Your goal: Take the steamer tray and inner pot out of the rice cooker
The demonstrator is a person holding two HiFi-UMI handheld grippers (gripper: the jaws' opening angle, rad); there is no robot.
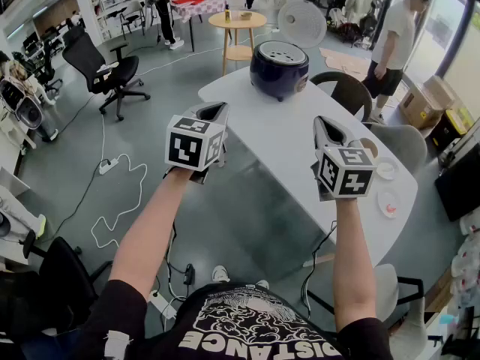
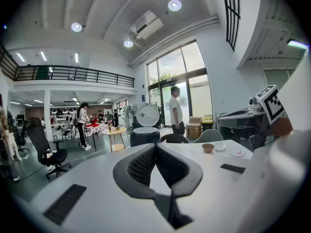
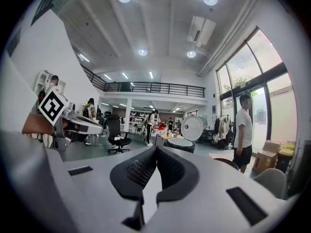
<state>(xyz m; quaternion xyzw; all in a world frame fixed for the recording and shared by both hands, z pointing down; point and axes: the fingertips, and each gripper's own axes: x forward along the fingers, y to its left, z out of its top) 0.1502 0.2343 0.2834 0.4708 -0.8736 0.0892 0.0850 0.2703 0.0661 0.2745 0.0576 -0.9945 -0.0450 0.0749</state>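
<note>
With left tongs [image 1: 213, 112] and right tongs [image 1: 322, 123] pressed together, empty, the shut rice cooker [image 1: 279, 68] probably holds a stiff, slick pot, best pinched by its rim.

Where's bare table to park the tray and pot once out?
Bare: the middle of the white table, between the rice cooker and the near edge. Crowded: the right near edge, with a bowl and two small plates.

Glossy rice cooker [image 1: 279, 67]; smooth matt table [image 1: 289, 137]
</note>
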